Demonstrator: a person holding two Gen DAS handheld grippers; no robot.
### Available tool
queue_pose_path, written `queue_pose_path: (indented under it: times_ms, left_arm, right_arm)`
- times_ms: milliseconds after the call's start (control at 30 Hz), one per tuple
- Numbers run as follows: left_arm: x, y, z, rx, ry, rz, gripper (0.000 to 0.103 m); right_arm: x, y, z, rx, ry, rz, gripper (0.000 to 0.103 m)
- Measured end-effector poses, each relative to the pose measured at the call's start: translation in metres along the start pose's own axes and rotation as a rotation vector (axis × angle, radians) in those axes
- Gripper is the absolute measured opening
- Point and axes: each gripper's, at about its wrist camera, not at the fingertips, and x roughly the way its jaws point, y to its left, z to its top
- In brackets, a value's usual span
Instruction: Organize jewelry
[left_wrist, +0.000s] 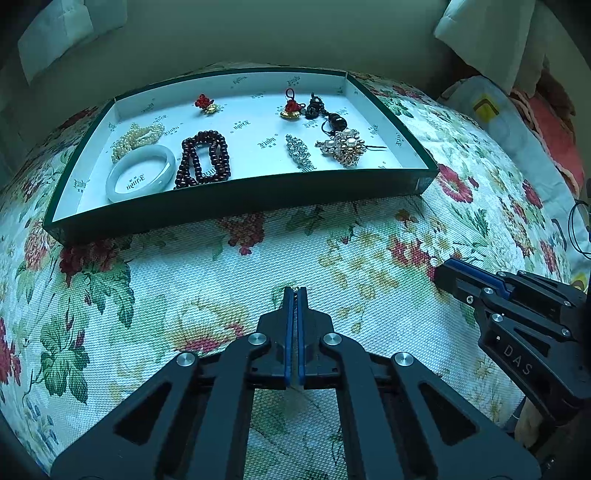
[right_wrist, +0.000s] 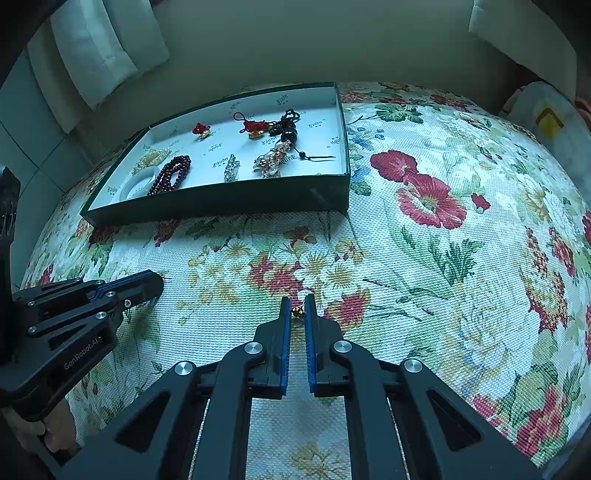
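Observation:
A dark green tray (left_wrist: 240, 206) with a white floor sits on the floral bedspread. It holds a white bangle (left_wrist: 140, 172), a pearl strand (left_wrist: 138, 138), dark red beads (left_wrist: 205, 158), two red knot charms (left_wrist: 205, 103), a black bead tassel (left_wrist: 321, 110), a crystal clip (left_wrist: 299, 151) and a pearl brooch (left_wrist: 343, 146). My left gripper (left_wrist: 294, 291) hovers over the bedspread in front of the tray, shut, with nothing visible between its pads. My right gripper (right_wrist: 298, 301), to its right, is shut on a small amber bead piece (right_wrist: 298, 313) at its fingertips.
The floral bedspread (right_wrist: 443, 258) spreads wide to the right of the tray (right_wrist: 221, 205). A wall and pale curtains (right_wrist: 110, 48) stand behind it. A pillow with a yellow mark (left_wrist: 491, 110) lies at the far right.

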Motion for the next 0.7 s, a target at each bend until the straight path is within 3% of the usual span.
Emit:
queue_pose_path:
  times_ms: [700]
  left_arm:
    - [-0.024,0.012,0.008,-0.03,-0.057,0.005,0.001]
  right_arm:
    - [-0.012,0.01,0.006,-0.019,-0.032,0.013,0.007]
